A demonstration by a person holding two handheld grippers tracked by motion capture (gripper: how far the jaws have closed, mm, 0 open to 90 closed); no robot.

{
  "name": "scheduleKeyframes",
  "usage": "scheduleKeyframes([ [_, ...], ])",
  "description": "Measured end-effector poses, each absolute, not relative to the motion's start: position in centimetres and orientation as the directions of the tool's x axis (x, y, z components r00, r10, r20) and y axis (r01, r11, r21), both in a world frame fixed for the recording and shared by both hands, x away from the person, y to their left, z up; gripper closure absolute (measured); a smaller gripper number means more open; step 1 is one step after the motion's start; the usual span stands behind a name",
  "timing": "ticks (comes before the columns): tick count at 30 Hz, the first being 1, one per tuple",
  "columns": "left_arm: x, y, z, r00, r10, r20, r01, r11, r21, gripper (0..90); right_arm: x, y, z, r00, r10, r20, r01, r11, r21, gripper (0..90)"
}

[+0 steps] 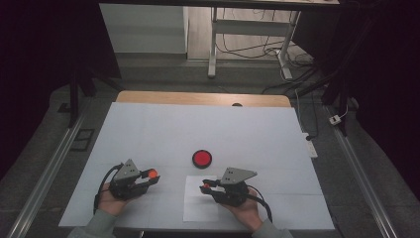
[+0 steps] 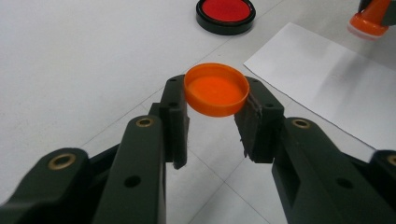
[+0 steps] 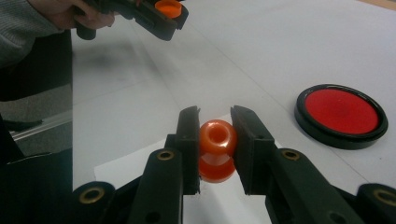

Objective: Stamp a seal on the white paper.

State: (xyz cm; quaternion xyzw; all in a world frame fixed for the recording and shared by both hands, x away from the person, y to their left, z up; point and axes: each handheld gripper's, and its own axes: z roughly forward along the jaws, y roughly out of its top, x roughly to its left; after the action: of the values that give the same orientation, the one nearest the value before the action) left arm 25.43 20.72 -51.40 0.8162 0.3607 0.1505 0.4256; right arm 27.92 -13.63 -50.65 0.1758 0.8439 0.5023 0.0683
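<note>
Left gripper [image 1: 148, 177]: jaws clamped on the rim of an orange cap [image 2: 216, 88], held above the desk [image 1: 163, 129]. Right gripper [image 1: 207, 187]: jaws pinching an orange stamp [image 3: 216, 148] by its handle over a white paper sheet [image 1: 198, 206].

Risk: the shallow cap likely slips from its edge grip; a tilted stamp would probably print unevenly.

Nearby: red ink pad [image 1: 202, 158], open, just beyond the sheet; nothing obstructs the way to it.

left gripper [image 1: 148, 177]: orange cap [image 1: 152, 173] in fingers, near counter's [image 1: 163, 129] front-left | right gripper [image 1: 205, 188]: over paper sheet [image 1: 198, 210], front edge | red ink pad [image 1: 202, 158]: between, just beyond
</note>
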Motion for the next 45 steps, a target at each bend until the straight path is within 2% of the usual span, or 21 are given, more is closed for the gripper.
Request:
scheduleKeyframes([
  [45, 25.5, 20.7, -51.5, 0.696, 0.715, -0.060, 0.462, -0.383, 0.800, 64.7, 28.5, -11.8, -53.0, -0.934, 0.357, 0.037, 0.232, 0.524, 0.819, 71.9],
])
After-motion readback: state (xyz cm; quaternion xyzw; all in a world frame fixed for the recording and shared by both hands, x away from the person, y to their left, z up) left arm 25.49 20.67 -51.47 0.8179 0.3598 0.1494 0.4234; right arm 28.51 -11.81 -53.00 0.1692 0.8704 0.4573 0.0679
